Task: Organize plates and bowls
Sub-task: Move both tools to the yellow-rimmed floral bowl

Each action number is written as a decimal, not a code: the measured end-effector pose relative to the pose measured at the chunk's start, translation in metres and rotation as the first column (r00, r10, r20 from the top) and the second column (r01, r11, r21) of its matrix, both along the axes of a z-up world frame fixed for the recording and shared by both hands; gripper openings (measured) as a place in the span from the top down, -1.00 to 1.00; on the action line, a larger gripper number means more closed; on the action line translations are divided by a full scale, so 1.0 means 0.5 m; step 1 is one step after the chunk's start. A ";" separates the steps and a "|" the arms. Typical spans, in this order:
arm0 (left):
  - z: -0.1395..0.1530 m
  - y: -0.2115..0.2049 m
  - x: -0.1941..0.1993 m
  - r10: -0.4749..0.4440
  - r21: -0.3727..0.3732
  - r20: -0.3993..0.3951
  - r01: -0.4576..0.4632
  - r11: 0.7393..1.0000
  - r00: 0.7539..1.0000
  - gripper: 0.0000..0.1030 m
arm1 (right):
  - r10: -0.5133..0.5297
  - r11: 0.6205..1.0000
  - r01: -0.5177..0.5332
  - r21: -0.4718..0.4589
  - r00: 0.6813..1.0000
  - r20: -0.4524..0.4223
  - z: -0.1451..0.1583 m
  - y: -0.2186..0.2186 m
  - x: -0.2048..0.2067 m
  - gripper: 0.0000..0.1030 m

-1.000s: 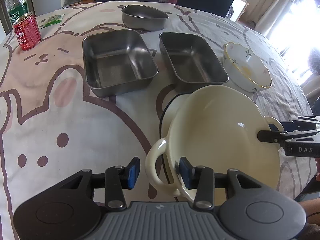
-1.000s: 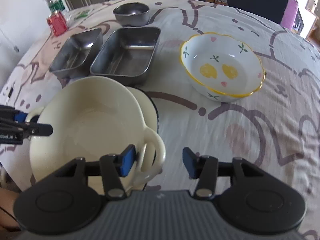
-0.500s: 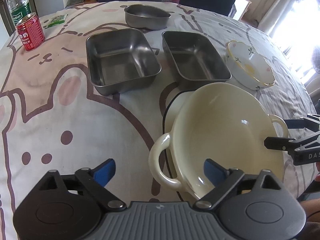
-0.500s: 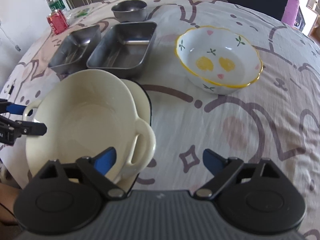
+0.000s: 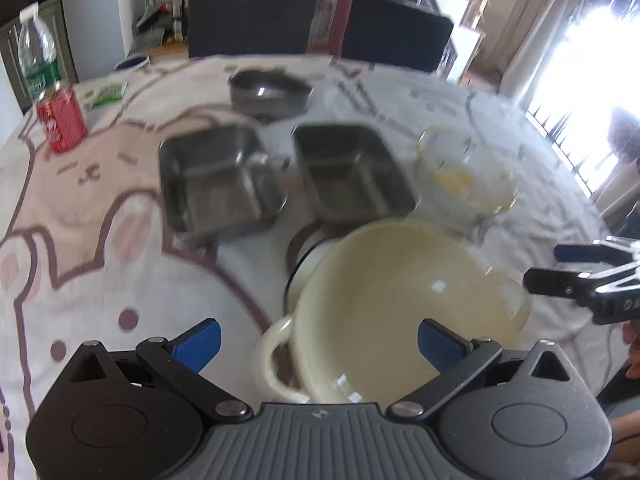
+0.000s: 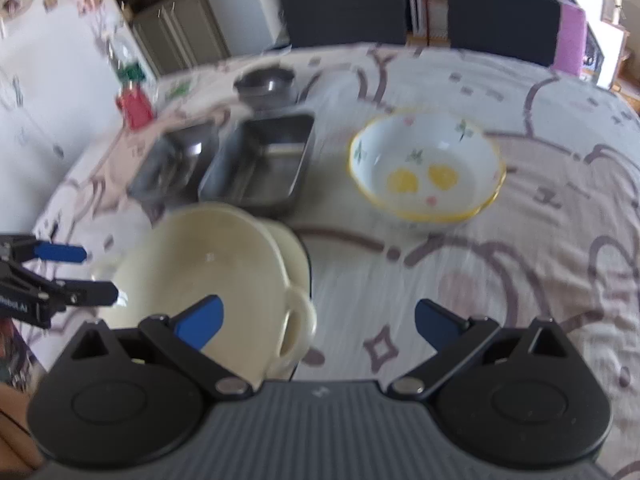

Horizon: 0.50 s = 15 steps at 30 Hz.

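A: Start at the left. What stands there?

B: A red can with a clear bottle behind it, near the counter's left edge. Next come two steel trays: the left steel tray and the right steel tray, side by side and a little apart. Beyond them sits a round steel bowl.

A: And the cream bowl?

B: The cream two-handled bowl rests on a cream plate with a dark rim, in front of the right steel tray. It sits a bit tilted on that plate.

A: Do the left tongs have it?

B: No. The left tongs are spread wide and opening. The bowl's near handle and rim lie between the blue pads, but neither pad touches it.

A: The right tongs?

B: The same: the right tongs are wide and opening, with the bowl's other handle between the pads and nothing gripped.

A: Farthest right?

B: A white floral bowl with a yellow rim, standing alone, well apart from the cream bowl.
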State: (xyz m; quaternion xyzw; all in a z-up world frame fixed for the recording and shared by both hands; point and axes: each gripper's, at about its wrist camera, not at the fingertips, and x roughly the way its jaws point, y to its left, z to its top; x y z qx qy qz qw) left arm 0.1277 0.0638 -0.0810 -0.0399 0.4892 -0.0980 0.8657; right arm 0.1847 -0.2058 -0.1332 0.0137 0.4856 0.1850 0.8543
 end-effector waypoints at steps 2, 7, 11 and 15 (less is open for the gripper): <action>0.020 -0.016 0.006 0.000 -0.019 0.030 0.001 1.000 1.000 -1.00 | -0.026 1.000 0.026 0.004 0.999 0.031 0.017 -0.012 0.000 -0.99; 0.060 -0.076 0.030 -0.018 -0.053 0.097 0.024 0.998 0.995 -1.00 | -0.111 0.994 0.111 0.010 0.989 0.096 0.050 -0.047 0.006 -0.99; 0.075 -0.134 0.050 -0.052 -0.054 0.131 0.059 0.997 0.990 -1.00 | -0.181 0.983 0.179 0.027 0.975 0.127 0.066 -0.083 0.011 -0.99; 0.080 -0.193 0.075 -0.085 -0.043 0.154 0.093 0.995 0.984 -1.00 | -0.244 0.969 0.246 0.012 0.954 0.171 0.071 -0.119 0.017 -0.99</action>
